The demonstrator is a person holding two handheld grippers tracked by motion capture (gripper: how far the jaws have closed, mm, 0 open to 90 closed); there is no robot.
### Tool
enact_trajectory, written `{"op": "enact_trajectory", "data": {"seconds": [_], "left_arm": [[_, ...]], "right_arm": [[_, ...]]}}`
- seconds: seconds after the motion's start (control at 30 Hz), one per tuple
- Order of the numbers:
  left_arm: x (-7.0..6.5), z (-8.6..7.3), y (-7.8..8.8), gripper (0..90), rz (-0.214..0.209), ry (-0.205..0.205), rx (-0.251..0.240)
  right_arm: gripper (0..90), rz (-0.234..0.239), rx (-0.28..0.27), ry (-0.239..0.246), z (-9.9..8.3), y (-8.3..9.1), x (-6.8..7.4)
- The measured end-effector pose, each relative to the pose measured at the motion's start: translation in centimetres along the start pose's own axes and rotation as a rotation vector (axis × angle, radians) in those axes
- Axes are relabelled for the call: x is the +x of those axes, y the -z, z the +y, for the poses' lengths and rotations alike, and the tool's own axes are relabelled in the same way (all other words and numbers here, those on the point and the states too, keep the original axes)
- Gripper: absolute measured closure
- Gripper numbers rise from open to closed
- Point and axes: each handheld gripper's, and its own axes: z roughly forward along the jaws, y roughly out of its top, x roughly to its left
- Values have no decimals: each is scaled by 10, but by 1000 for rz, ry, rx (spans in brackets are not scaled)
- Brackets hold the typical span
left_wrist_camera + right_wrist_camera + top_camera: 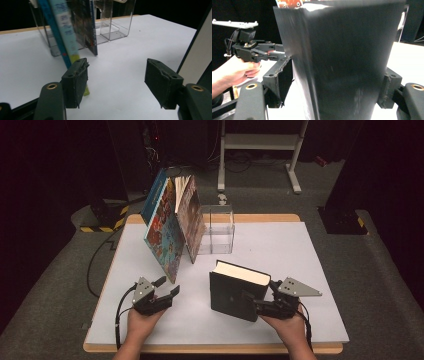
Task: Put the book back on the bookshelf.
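The black book (235, 292) stands upright on the near middle of the desk (300, 250), spine toward the person and pale page edges on top, tilted a little to the left. The right tool (261, 302) has it between its jaws at the lower right corner; in the right gripper view the dark cover (342, 62) rises between the two pads, the right pad (387, 91) against the cover, while a narrow gap seems to show at the left pad (284, 80), so whether the tool presses on the book I cannot tell. The left tool (167, 287) hovers over the near left of the desk, well apart from the black book, its jaws spread wide with only bare desk between them. Just beyond it three thin picture books (170, 222) lean together on edge, their tops tipped left and away; in the left gripper view the nearest one's blue and yellow spine (62, 32) passes just behind the left pad (75, 82). These books rest in a clear stand (217, 230) of several slots at the far middle of the desk, its right slots open. Beyond the desk is grey carpet with a white frame (260, 142) standing on it.
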Motion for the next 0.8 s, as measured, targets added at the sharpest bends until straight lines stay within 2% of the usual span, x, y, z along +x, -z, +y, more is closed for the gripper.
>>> {"op": "enact_trajectory", "data": {"seconds": [0.1, 0.3, 0.4, 0.47, 0.5, 0.57, 0.7, 0.8], "left_arm": [[5, -3, 4, 349, 19, 5, 10], [16, -6, 12, 354, 42, 65, -6], [21, -7, 13, 358, 54, 75, -6], [23, -7, 14, 360, 53, 88, -10], [24, -7, 15, 361, 56, 88, -10], [25, -7, 15, 363, 58, 92, -15], [26, -8, 16, 364, 58, 97, -17], [27, -8, 16, 365, 56, 96, -15]], "right_arm": [[315, 19, 8, 19, 5, 0, -1], [385, 65, 59, 32, 11, -2, -5], [455, 93, 75, 45, 12, 0, -6], [519, 115, 81, 38, 12, 1, -7], [524, 128, 83, 14, 12, 2, -9], [529, 133, 86, 20, 12, 3, -9], [537, 115, 86, 16, 13, 2, -5], [538, 82, 90, 32, 19, -3, 5]]}}
